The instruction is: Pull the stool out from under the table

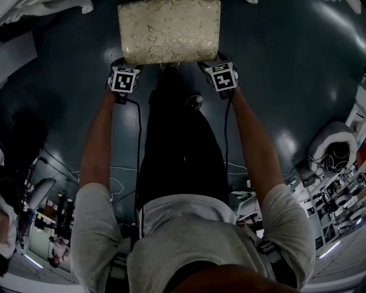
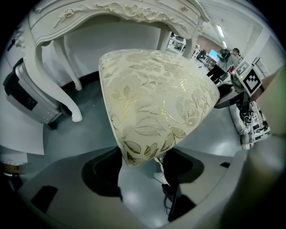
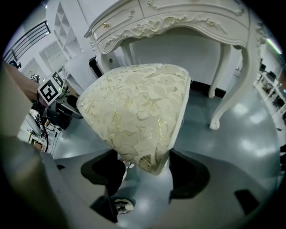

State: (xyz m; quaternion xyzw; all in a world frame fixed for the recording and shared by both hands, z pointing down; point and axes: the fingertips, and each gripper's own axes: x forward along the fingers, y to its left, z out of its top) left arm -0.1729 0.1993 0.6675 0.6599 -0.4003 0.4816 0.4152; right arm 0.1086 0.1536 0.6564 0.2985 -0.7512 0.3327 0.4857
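The stool (image 1: 168, 31) has a cream cushion with gold leaf pattern and stands on the dark floor in front of me. My left gripper (image 1: 123, 62) holds its near left corner and my right gripper (image 1: 215, 58) its near right corner. In the left gripper view the stool's corner (image 2: 147, 134) sits wedged between the jaws of the left gripper (image 2: 143, 163). The right gripper view shows the other stool corner (image 3: 143, 129) clamped likewise in the right gripper (image 3: 145, 167). Beyond the stool stands the white carved table (image 2: 111, 11), also seen as the table (image 3: 187, 20); the seat lies in front of it.
Curved table legs (image 2: 67, 103) (image 3: 228, 98) stand on the glossy floor. A grey case (image 2: 27, 98) sits beside the left leg. Cables (image 1: 123, 171) trail by my feet, and a white round object (image 1: 334, 151) lies at the right. White shelves (image 3: 62, 18) stand at the back.
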